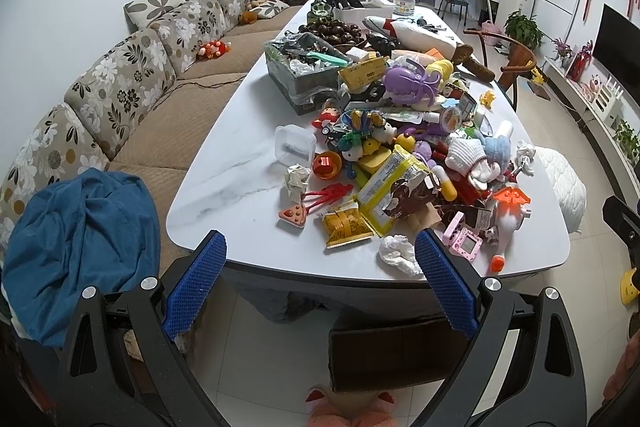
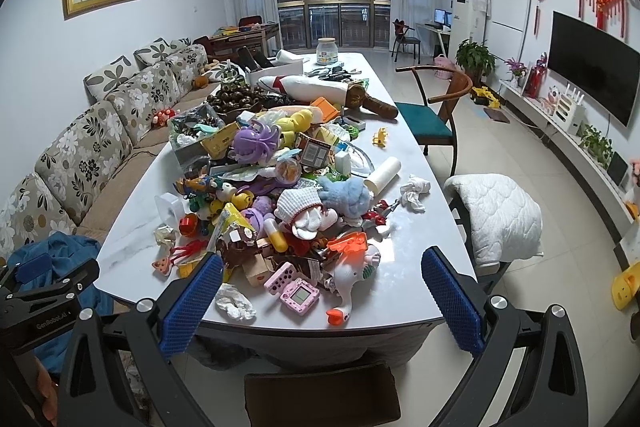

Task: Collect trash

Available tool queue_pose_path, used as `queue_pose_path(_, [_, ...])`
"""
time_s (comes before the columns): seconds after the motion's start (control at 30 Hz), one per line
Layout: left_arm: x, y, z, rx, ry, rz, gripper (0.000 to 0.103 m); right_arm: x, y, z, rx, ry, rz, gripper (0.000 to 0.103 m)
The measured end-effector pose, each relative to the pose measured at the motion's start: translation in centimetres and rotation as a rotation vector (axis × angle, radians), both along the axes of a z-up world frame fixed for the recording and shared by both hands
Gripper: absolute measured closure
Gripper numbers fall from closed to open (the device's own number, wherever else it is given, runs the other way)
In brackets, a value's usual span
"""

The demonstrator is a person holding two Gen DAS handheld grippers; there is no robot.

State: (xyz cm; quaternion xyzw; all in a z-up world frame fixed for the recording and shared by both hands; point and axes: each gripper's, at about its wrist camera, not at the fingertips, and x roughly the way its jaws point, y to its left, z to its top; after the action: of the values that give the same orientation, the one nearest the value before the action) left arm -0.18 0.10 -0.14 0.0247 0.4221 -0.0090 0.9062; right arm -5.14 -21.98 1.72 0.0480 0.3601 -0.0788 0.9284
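Table: glossy white marble-look top (image 1: 224, 183), rounded corners, heaped with plastic toys and wrappers.
Trash: a crumpled white tissue (image 1: 398, 254) lies at the near edge; a balled paper wad (image 1: 297, 179) lies just beside a clear, lidded plastic tub (image 1: 294, 145); a crinkled yellow snack wrapper (image 1: 345, 227) lies flat near the edge.
Tray: a grey box (image 1: 304, 75) wrapped in clear film, filled with dark odds and a teal handle.
Left gripper (image 1: 320, 279): blue knurled pads spread wide, empty, before the table edge.
Right gripper (image 2: 322, 293): pads wide apart, holding nothing.
Box: a brown cardboard box (image 2: 320, 397) on the tiled floor below.
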Motion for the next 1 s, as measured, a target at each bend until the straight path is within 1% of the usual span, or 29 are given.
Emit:
queue_pose_path(0.6, [0.1,0.5,0.0,-0.007,0.004,-0.003,0.010,-0.5,-0.7,-0.4,0.008,0.005,0.002,0.005])
queue_pose_path(0.63, [-1.1,0.6,-0.1,-0.012,0.004,-0.001,0.010,-0.4,-0.7,-0.4,0.010,0.008,0.002,0.005])
queue_pose_path(0.7, [-1.6,0.5,-0.5,-0.011,0.007,0.008,0.010,-0.6,-1.0,-0.7,0.012,0.015,0.002,0.005])
queue_pose_path(0.83, [-2.5,1.0,-1.9,0.006,0.039,0.054,0.010,-0.8,-2.4,-2.6,0.025,0.050,0.016,0.005])
queue_pose_path(0.9, [-2.8,1.4,-2.9,0.018,0.059,0.092,0.010,-0.5,-3.5,-4.1,0.028,0.066,0.039,0.005])
queue_pose_path(0.97, [-3.1,1.6,-3.8,0.029,0.065,0.125,0.010,-0.4,-3.6,-5.9,0.009,0.077,0.085,0.005])
queue_pose_path(1.0, [-3.2,1.6,-4.3,0.038,0.069,0.141,0.010,-0.2,-3.5,-6.4,0.001,0.082,0.096,0.005])
